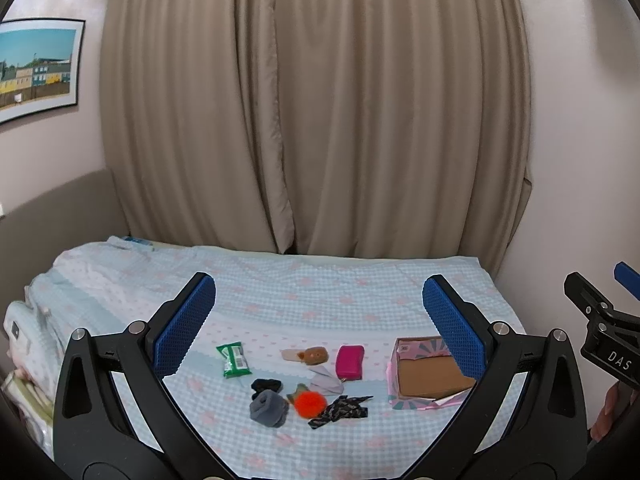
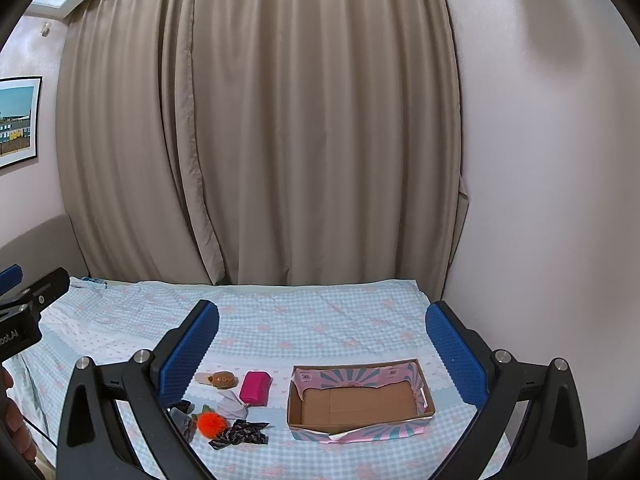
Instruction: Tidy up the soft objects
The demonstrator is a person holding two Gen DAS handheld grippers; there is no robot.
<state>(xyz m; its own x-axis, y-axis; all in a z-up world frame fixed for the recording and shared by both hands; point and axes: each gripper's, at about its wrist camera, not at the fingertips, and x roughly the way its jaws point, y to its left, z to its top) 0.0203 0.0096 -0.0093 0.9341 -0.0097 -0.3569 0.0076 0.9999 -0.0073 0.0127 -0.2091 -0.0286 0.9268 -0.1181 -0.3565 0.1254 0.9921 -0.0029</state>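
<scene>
Presently on the bed, checked blue-and-pink cover: cardboard box, open-topped, toward the right edge. Beside it leftward, a loose cluster: pink pouch, brown plush, orange pompom, dark patterned cloth, grey rolled socks, green packet. Left gripper and right gripper: jaws wide apart, holding nothing, above the near edge.

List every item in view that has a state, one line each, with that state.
left gripper: open, holding nothing
right gripper: open, holding nothing
cardboard box: open, empty, on the bed
pink pouch: closed, lying flat
grey socks: rolled up
curtains: drawn shut
</scene>
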